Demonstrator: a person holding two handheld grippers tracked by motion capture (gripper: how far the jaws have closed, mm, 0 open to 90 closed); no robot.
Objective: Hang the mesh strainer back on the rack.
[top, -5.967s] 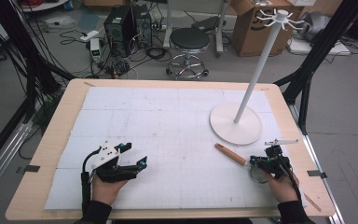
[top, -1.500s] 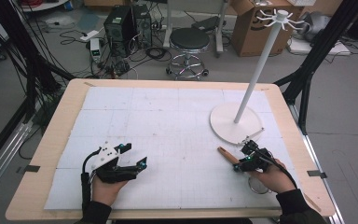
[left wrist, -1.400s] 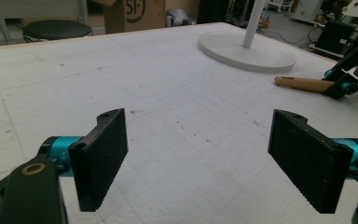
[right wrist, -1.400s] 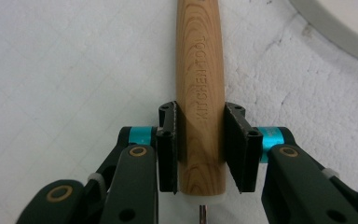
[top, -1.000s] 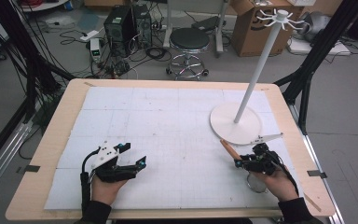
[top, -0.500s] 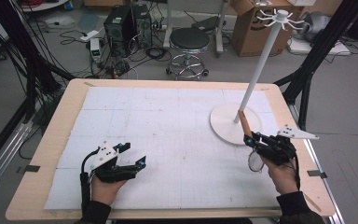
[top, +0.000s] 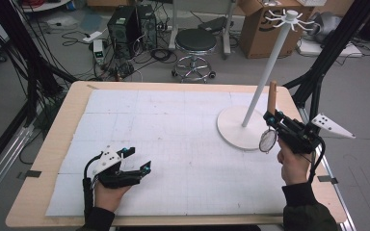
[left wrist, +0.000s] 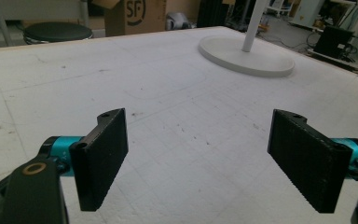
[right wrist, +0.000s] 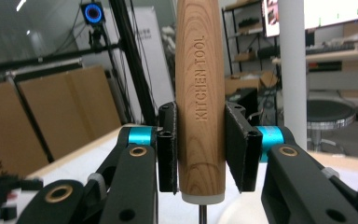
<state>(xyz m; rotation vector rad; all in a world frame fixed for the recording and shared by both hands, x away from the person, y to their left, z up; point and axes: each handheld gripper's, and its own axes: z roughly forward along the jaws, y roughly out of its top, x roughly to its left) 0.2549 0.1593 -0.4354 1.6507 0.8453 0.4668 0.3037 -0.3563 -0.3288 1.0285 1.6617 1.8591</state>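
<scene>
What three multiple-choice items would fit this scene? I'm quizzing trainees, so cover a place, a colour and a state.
1. Where does the white stand sit?
A. table's far right
B. table's near left
C. on the floor

2. What colour is the tool's handle?
A. blue
B. wooden brown
C. black

3. How is the left claw?
A. shut on a cup
B. shut on nothing
C. open, holding nothing

Answers:
1 A, its base rests on the mat there.
2 B, the right claw clamps a brown wooden grip.
3 C, its jaws stand wide apart.
</scene>
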